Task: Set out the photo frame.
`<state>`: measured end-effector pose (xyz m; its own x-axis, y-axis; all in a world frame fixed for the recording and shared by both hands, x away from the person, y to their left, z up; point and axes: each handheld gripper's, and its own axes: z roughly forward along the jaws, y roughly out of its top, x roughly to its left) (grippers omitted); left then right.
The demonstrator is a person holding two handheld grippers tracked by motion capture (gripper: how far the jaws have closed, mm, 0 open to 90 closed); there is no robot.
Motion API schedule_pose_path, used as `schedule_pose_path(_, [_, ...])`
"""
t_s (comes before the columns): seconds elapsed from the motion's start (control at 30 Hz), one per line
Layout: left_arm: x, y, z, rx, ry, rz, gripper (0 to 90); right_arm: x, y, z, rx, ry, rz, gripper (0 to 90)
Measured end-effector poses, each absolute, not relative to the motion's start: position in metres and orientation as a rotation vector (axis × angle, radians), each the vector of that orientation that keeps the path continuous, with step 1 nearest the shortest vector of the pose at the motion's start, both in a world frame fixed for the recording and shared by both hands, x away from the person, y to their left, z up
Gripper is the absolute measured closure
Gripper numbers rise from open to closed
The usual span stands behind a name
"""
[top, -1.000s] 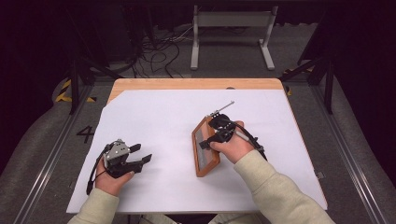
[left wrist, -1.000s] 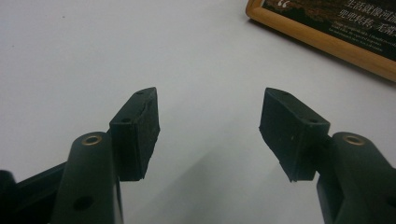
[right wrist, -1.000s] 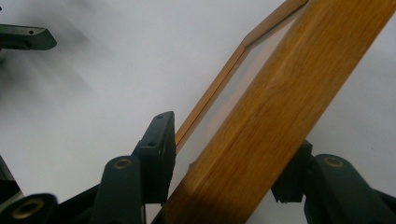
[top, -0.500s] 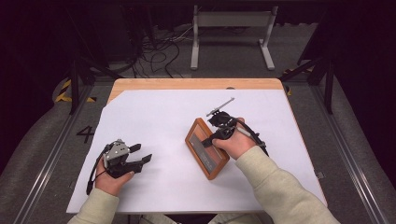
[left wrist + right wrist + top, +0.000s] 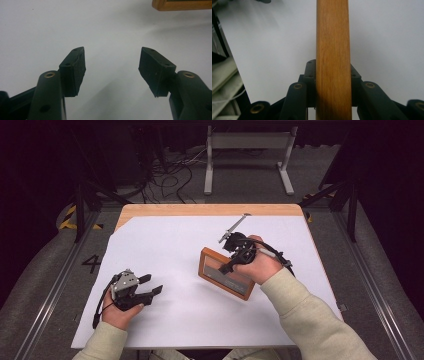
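Observation:
A wooden picture frame point(image 5: 224, 274) with a grey panel hangs tilted just above the white sheet, right of centre. My right gripper point(image 5: 229, 268) is shut on its near edge; its jaws have just been closing with that edge between them. In the right gripper view the wooden edge point(image 5: 333, 37) runs straight up between the pads point(image 5: 310, 75), which press on both sides of it, so the right gripper point(image 5: 333, 72) grips the wood. My left gripper point(image 5: 152, 284) rests open at the front left with nothing between its jaws. The left gripper point(image 5: 112, 70) faces bare sheet, with the frame's corner point(image 5: 180, 5) far off.
A white sheet point(image 5: 190, 240) covers most of the wooden table point(image 5: 210, 210). Beyond the far edge a metal stand point(image 5: 247, 140) and loose cables point(image 5: 170, 175) lie on the dark floor. Rails run along both sides of the table.
The frame stood nearly on edge; now its face is turned up toward the camera. My right hand has risen a little with it. The left hand has kept still.

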<state>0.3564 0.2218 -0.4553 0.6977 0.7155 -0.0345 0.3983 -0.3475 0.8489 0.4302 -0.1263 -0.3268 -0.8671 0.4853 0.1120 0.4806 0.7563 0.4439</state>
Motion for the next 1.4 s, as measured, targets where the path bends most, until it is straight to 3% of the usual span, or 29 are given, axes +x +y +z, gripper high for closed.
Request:
schedule_pose_path(0.33, [0.357, 0.222, -0.456, 1.979, 0.856, 0.428, 38.6, 0.428, -0.117, -0.312, 0.406, 3.037, 0.641, 70.2])
schedule_pose_path(0.73, [0.357, 0.223, -0.456, 1.980, 0.854, 0.429, 38.6, 0.431, -0.107, -0.327, 0.032, 3.117, 0.589, 70.3])
schedule_pose_path(1.4, [0.357, 0.222, -0.456, 1.984, 0.855, 0.424, 38.6, 0.443, -0.109, -0.354, 0.018, 3.157, 0.580, 70.0])
